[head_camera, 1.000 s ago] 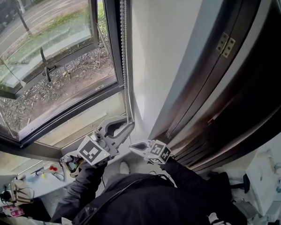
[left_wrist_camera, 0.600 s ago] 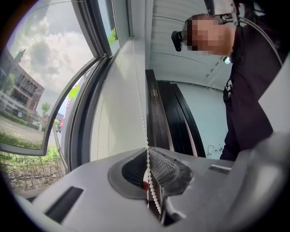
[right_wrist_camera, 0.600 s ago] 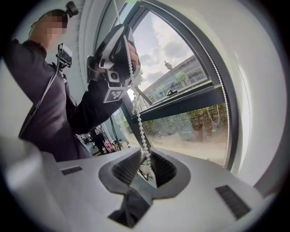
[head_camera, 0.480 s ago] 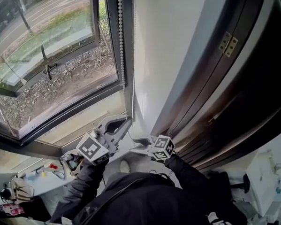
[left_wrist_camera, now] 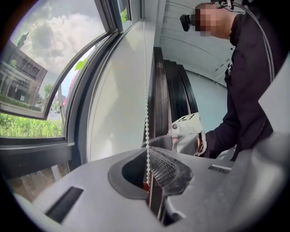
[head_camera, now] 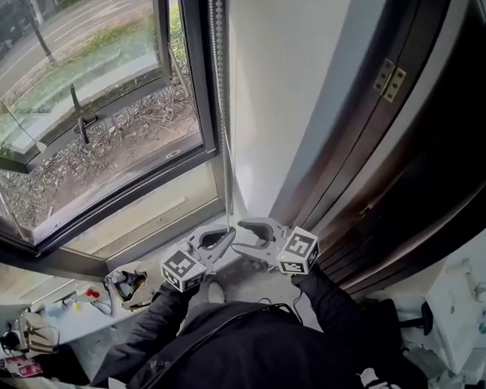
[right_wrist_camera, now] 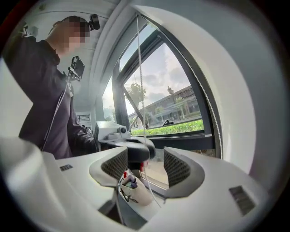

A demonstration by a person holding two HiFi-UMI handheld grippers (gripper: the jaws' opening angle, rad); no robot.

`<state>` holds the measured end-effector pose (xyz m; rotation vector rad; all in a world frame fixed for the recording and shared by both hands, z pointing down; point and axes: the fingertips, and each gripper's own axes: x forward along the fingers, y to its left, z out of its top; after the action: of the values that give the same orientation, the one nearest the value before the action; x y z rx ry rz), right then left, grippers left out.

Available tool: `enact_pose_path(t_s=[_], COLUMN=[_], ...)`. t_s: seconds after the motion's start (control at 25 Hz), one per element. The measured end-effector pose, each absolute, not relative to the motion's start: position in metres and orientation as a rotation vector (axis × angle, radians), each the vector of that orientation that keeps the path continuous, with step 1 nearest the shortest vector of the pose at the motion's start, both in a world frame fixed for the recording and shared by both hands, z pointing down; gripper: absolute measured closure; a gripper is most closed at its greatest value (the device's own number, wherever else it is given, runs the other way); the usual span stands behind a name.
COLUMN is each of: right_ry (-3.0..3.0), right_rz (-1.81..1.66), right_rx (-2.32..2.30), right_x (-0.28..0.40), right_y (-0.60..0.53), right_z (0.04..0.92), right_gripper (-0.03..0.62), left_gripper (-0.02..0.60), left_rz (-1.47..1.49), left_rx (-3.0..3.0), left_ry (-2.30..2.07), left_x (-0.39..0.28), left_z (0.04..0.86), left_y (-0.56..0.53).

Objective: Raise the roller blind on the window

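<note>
Though sitting above every frame and so going unsighted here: roller blind, judged to be answering only through its chain.

Window point(head_camera: 93, 100): filling the head view's upper left, looking out over grass and road.

White wall point(head_camera: 265, 85): flanking the window frame's right edge, backing the chain.

Right tool point(right_wrist_camera: 146, 166): standing wide apart, having just been opening. Letting the chain's strands pass between the pads untouched and gripping nothing. Hovering just beside the left tool, probably freeing itself for a fresh hold higher up.

Left tool point(left_wrist_camera: 150, 177): pointing level and pinching fully closed onto the chain at its low end. Probably hauling that strand downward so as to wind the blind upward.

Bead chain point(left_wrist_camera: 147, 120): hanging close along the frame's right edge, just off the wall. Keeping its long axis vertical, running straight and taut from beyond the top of frame down into the left tool's pads.
</note>
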<state>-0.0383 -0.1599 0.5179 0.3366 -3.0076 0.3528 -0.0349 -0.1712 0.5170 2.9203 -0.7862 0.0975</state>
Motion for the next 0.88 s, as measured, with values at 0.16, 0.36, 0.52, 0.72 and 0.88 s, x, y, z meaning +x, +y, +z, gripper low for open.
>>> enact_pose_path(t_s=[0.16, 0.36, 0.52, 0.72, 0.88], right_ry=[-3.031, -3.043, -3.075, -3.05, -3.045], right_rz=[0.336, 0.335, 0.394, 0.334, 0.333], right_rx=[0.351, 0.37, 0.385, 0.375, 0.385], right_x=[-0.038, -0.037, -0.033, -0.034, -0.034], right_y=[-0.158, -0.155, -0.154, -0.15, -0.149], right_z=[0.513, 0.504, 0.495, 0.494, 0.494], right_gripper=[0.349, 0.349, 0.35, 0.35, 0.35], left_gripper=[0.565, 0.563, 0.561, 0.435, 0.316], left_rz=[0.155, 0.102, 0.095, 0.006, 0.012], left_rx=[2.864, 2.797, 2.809, 2.805, 2.804], left_ry=[-0.792, -0.881, -0.946, -1.042, -1.142], left_x=[-0.037, -0.054, -0.065, -0.073, -0.08], left_z=[0.555, 0.555, 0.547, 0.532, 0.52], left_y=[-0.167, -0.168, -0.164, -0.164, -0.168])
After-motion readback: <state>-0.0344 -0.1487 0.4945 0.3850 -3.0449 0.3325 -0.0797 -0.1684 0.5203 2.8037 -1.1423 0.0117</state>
